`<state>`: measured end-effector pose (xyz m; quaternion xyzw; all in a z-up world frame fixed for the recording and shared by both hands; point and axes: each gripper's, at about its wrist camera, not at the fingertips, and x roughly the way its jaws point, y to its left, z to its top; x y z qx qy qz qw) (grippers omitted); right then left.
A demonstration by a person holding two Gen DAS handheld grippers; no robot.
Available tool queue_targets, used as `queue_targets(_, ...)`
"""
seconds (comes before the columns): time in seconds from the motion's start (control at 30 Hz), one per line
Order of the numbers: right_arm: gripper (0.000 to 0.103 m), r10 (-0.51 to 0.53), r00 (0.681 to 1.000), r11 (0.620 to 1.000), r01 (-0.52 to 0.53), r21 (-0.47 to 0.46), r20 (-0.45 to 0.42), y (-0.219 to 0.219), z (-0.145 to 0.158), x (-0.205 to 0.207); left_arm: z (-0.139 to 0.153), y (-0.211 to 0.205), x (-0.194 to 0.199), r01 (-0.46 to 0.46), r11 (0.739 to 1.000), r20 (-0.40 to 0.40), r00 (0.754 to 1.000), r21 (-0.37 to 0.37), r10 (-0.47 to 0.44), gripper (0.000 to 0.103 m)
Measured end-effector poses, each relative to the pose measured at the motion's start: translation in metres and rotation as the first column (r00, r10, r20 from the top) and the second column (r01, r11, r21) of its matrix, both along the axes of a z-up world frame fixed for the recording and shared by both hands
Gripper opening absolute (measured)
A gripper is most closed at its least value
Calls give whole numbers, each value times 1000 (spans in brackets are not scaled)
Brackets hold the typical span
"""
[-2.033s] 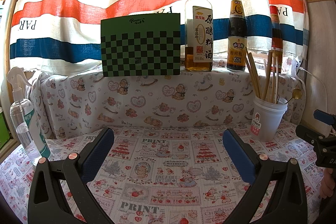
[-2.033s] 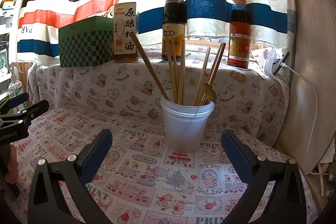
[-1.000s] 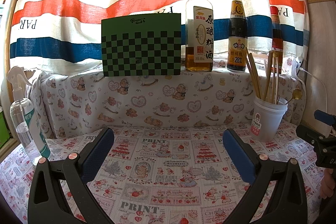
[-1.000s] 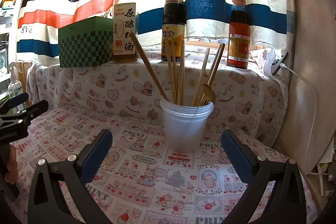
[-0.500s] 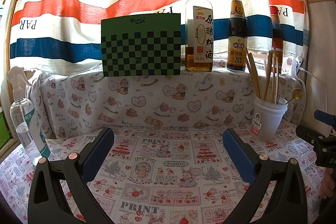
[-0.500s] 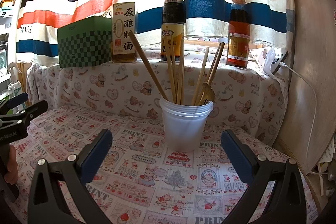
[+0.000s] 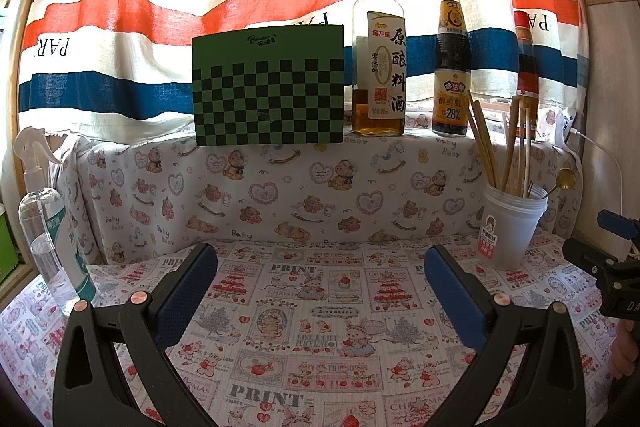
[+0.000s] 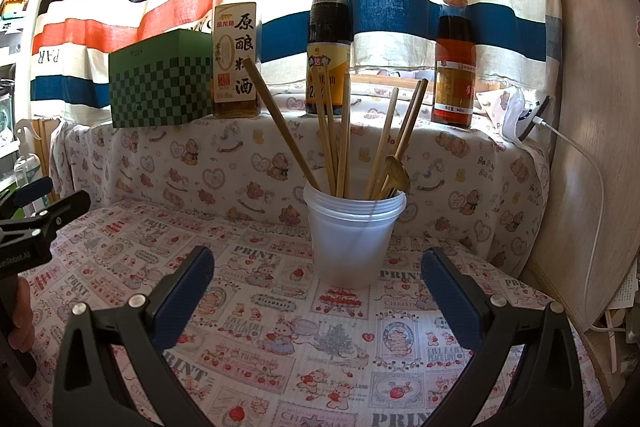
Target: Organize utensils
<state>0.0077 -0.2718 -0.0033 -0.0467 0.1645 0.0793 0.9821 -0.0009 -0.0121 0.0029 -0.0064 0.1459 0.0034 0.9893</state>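
A white plastic cup [image 8: 352,239] stands on the patterned cloth straight ahead of my right gripper [image 8: 316,263], which is open and holds nothing. Several wooden chopsticks [image 8: 340,135] and a gold spoon [image 8: 398,175] lean upright in the cup. In the left wrist view the same cup [image 7: 510,227] is at the far right with the chopsticks [image 7: 482,143] and spoon [image 7: 566,179] sticking out. My left gripper [image 7: 320,267] hangs open over bare cloth near the middle of the table. The other gripper shows at the right edge there.
Three sauce bottles [image 8: 236,43] [image 8: 328,39] [image 8: 454,51] and a green chequered box [image 7: 268,87] stand on the cloth-covered ledge behind. A spray bottle [image 7: 48,227] is at the left. A wooden panel [image 8: 592,147] with a white cable walls off the right.
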Motion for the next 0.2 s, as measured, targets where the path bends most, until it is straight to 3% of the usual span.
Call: queue_targets(0.2, 103, -3, 1000, 1000, 3, 3, -9, -1, -2, 2, 0, -1, 0, 0, 1000, -1, 1000, 0, 0, 103)
